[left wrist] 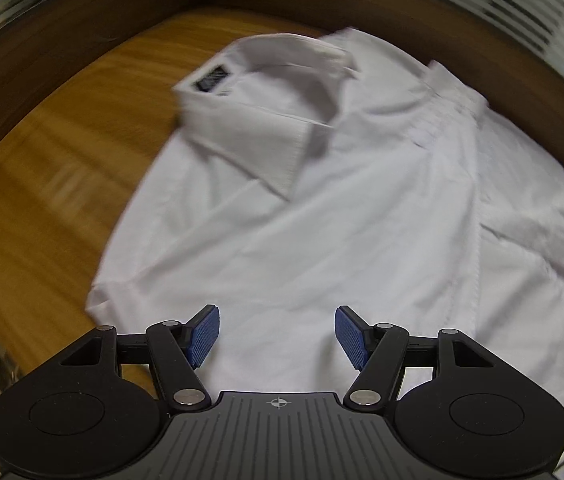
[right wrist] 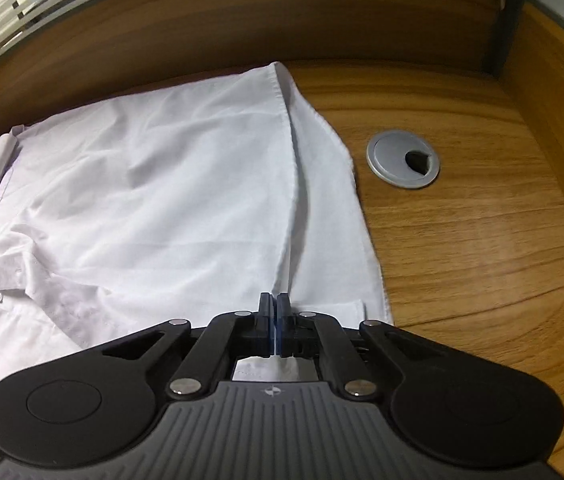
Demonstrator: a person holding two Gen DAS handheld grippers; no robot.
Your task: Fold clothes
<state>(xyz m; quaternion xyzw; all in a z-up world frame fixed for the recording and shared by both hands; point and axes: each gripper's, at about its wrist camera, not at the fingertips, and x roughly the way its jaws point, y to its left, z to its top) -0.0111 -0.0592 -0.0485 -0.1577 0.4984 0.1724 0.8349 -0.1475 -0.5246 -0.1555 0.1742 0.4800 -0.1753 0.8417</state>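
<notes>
While the white shirt (left wrist: 322, 216) lay spread face-down-or-up, hard to say which, across the wooden desk (left wrist: 41, 184), its collar (left wrist: 265, 92) showed at the far end and one sleeve (left wrist: 454, 100) was already tucked in over the body, so the folding looked under way but far from finished. The left gripper (left wrist: 275, 336) hovered just above the cloth with its blue pads spread wide and nothing between them. Over by the cable grommet (right wrist: 403, 159), the right gripper (right wrist: 274, 312) had its jaws pressed together at a fold's edge; whether fabric was pinched there, I couldn't tell.
</notes>
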